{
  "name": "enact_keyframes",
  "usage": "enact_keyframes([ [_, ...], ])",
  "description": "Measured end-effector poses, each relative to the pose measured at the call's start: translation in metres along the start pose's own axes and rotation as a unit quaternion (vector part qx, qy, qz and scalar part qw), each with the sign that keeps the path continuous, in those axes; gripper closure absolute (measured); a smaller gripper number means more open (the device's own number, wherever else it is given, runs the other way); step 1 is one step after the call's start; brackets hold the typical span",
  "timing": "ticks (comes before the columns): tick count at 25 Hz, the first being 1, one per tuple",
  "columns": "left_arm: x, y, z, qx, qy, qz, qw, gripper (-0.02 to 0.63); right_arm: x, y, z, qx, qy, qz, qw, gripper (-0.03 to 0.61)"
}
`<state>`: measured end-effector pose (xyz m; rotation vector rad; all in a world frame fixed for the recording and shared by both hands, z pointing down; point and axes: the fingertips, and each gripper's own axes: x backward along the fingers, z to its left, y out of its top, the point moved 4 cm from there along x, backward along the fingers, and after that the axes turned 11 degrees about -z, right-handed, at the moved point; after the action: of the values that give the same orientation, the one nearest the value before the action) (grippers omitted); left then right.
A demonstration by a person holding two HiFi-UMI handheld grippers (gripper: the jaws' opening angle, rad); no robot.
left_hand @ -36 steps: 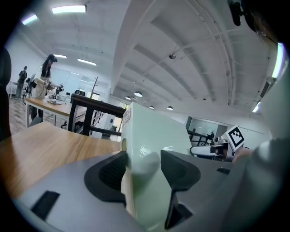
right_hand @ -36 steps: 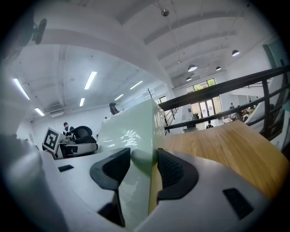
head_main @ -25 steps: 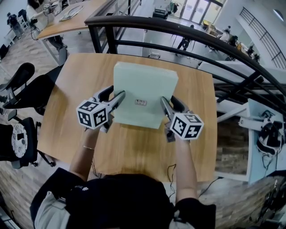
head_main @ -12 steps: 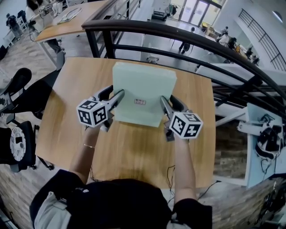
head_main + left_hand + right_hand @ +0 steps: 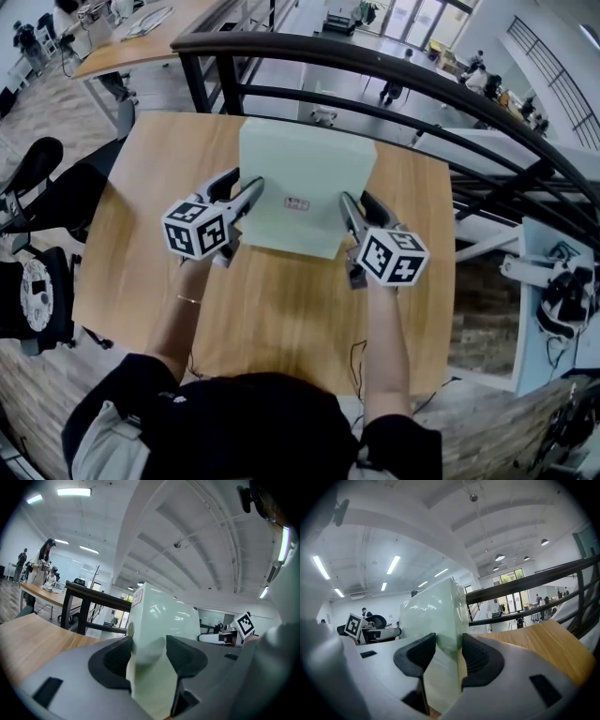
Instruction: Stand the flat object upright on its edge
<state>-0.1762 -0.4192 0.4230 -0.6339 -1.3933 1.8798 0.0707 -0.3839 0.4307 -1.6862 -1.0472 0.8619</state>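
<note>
While both grippers pinch it, I judge the pale green box to be light and stiff, though its glossy skin could slide in the pads. It is tipped up over the wooden table, near edge low. My left gripper clamps its left side and my right gripper its right side. Low holds by the near corners suit pivoting.

- Nothing legible anywhere from where I stand.
- A small red-bordered sticker sits on the pale green box (its print is too tiny to make out).
- The left gripper and right gripper carry black-and-white square markers: patterns only, no letters.
</note>
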Motion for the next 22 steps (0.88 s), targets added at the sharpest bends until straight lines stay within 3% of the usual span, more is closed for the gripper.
enact_keyframes([
  [10,0.001,0.006,-0.004,-0.011,-0.005,-0.007,0.9999,0.377,-0.001,0.009,0.004,0.024,-0.002,-0.018,1.0,0.397],
  [22,0.02,0.002,-0.011,0.005,-0.007,-0.012,0.9999,0.377,0.017,-0.003,0.014,0.029,0.001,-0.029,0.999,0.397],
])
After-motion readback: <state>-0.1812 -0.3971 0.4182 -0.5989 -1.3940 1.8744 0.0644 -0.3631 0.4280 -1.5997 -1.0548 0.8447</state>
